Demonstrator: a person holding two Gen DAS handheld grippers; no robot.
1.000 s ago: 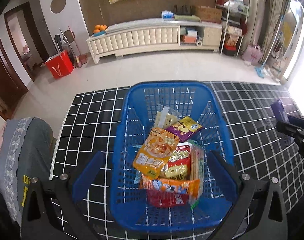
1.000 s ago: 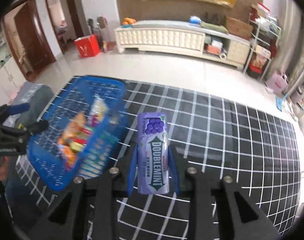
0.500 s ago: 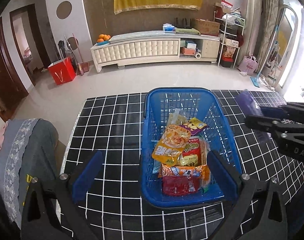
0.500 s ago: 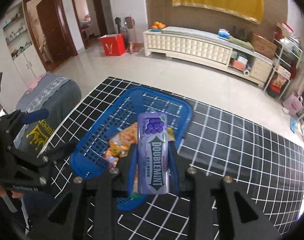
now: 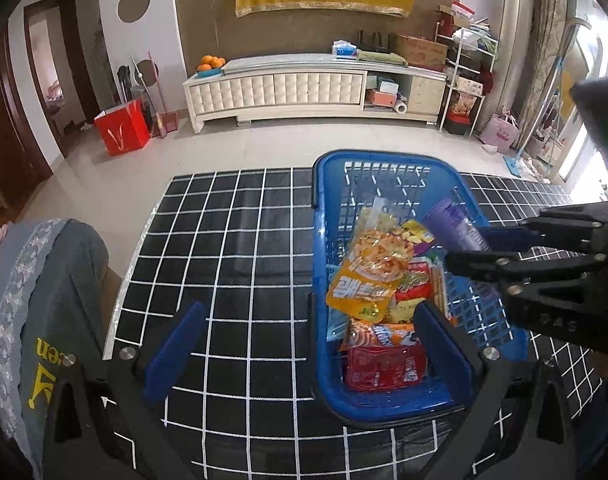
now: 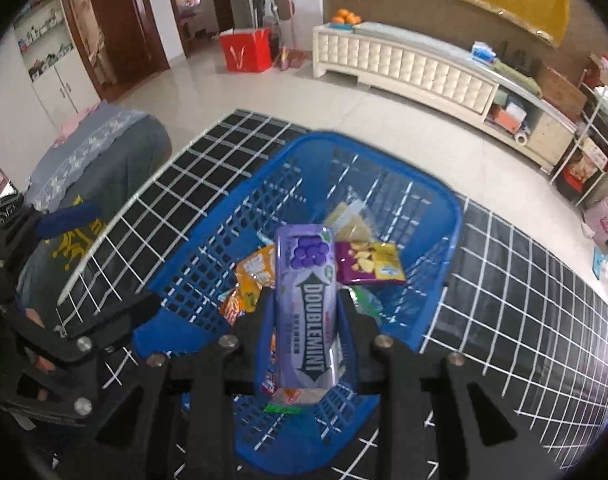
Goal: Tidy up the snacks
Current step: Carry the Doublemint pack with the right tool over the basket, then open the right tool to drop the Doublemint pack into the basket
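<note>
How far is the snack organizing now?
Done: several snack packets already lie in the blue basket. In hand: the right gripper holds a purple gum box above the basket. Left: releasing it inside. The left gripper is open and empty.

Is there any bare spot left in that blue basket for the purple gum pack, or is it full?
The far end of the blue plastic basket shows bare mesh floor, bordered by its far wall and the purple chip bag. The near half is crowded with overlapping packets. The black grid mat left of the basket lies bare.
</note>
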